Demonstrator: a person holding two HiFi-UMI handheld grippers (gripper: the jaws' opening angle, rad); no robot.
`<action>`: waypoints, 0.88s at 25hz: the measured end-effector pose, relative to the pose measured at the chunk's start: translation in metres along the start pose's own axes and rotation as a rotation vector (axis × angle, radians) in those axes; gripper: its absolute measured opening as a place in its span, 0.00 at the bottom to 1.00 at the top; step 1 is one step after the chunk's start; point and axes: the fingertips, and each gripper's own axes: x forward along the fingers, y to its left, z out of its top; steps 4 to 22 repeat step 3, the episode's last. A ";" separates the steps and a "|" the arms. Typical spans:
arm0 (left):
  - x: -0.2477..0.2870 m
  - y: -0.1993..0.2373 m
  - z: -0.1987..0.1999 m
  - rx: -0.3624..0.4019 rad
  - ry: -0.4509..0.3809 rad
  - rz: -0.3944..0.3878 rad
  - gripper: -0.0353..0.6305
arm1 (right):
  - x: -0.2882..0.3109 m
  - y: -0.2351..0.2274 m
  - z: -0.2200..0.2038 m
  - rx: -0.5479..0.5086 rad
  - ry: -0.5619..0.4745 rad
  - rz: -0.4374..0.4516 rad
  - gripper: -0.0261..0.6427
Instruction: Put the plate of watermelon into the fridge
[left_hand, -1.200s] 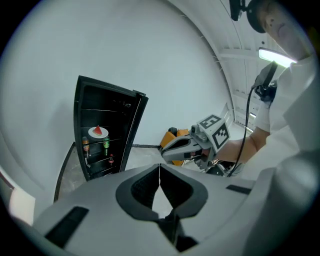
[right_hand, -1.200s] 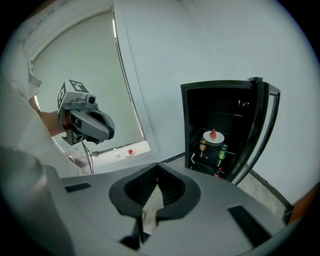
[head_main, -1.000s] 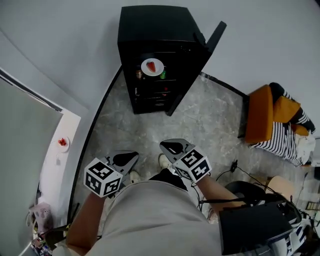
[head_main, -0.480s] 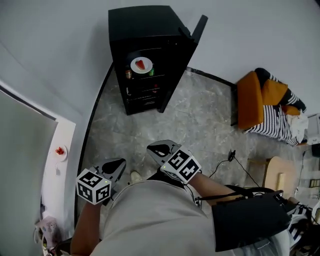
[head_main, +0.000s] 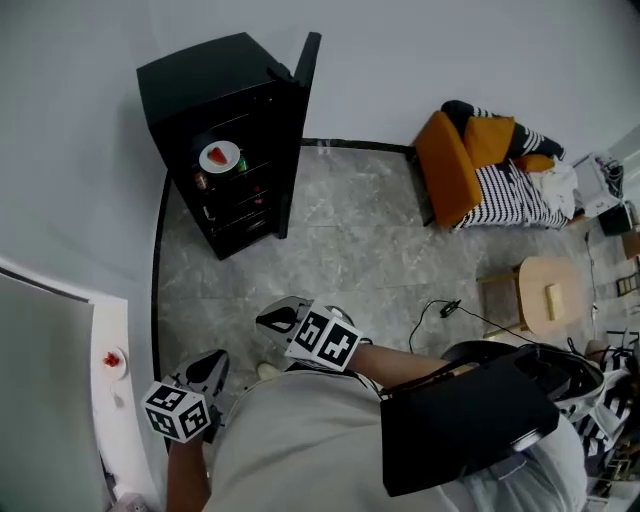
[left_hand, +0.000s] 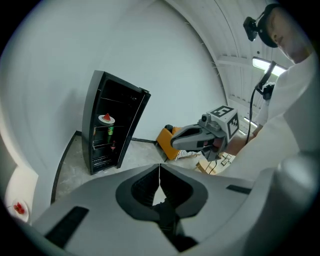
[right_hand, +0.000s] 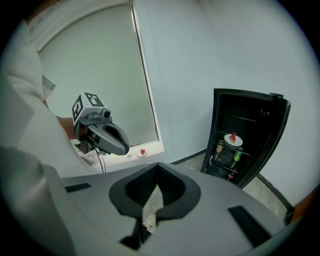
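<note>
The white plate with a watermelon slice rests on an upper shelf inside the black fridge, whose door stands open. It also shows as a plate in the left gripper view and as a plate in the right gripper view. My left gripper is shut and empty, low at the left, far from the fridge. My right gripper is also shut and empty, held near my body. Bottles stand on the shelves below the plate.
A second small plate with something red sits on a white ledge at the left. An orange chair with striped cloth, a wooden stool and a cable on the floor lie to the right. Grey marbled floor separates me from the fridge.
The fridge has shifted left and farther off in the head view as I backed away and turned. Both grippers have drifted down-left, still shut and empty.
</note>
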 end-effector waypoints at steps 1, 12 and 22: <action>-0.001 -0.004 -0.001 0.005 0.001 -0.006 0.07 | -0.003 0.004 -0.001 0.003 -0.001 -0.001 0.06; -0.004 -0.012 -0.004 0.018 0.004 -0.017 0.07 | -0.009 0.012 -0.002 0.011 -0.003 -0.003 0.06; -0.004 -0.012 -0.004 0.018 0.004 -0.017 0.07 | -0.009 0.012 -0.002 0.011 -0.003 -0.003 0.06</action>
